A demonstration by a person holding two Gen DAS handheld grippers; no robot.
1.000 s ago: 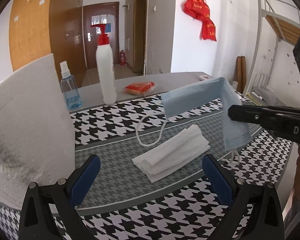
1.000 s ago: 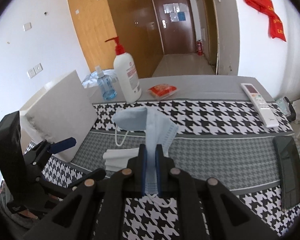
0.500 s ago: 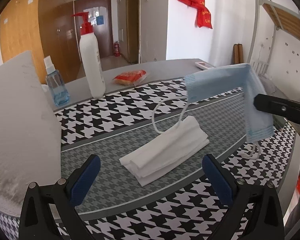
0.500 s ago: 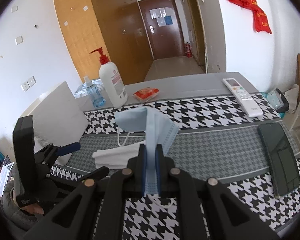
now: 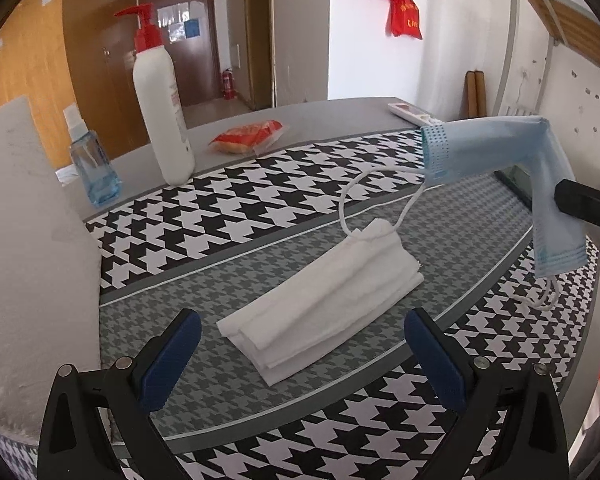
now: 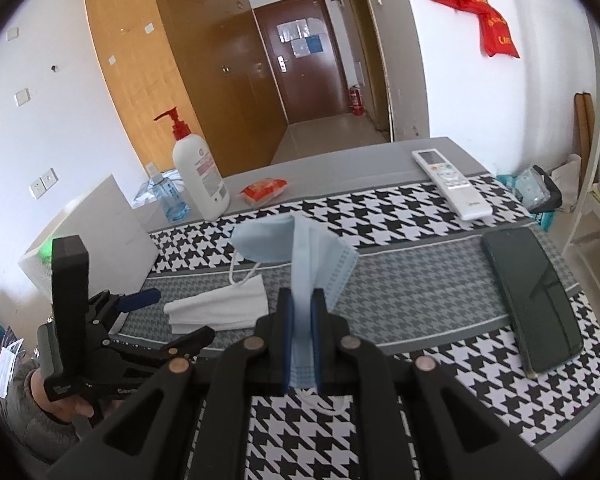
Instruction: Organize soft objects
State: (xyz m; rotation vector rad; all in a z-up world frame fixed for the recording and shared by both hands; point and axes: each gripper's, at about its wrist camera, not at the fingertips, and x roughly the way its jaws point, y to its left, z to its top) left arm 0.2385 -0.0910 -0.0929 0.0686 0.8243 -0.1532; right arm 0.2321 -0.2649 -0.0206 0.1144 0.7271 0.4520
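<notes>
My right gripper (image 6: 300,300) is shut on a light blue face mask (image 6: 300,244) and holds it in the air above the table. The mask (image 5: 496,152) hangs at the right of the left wrist view, one ear loop touching the far end of a folded white cloth (image 5: 328,300). The cloth (image 6: 220,306) lies on the grey band of the houndstooth table runner (image 6: 400,208). My left gripper (image 5: 300,344) is open and empty, low over the table's front edge, just short of the cloth.
A white pump bottle (image 5: 160,108), a small blue spray bottle (image 5: 92,164) and a red packet (image 5: 248,138) stand at the back. A white foam block (image 5: 24,248) is at the left. A remote (image 6: 452,184) and a dark phone (image 6: 532,300) lie at the right.
My right gripper has carried the mask up and to the right, away from the cloth. My left gripper has moved closer to the cloth.
</notes>
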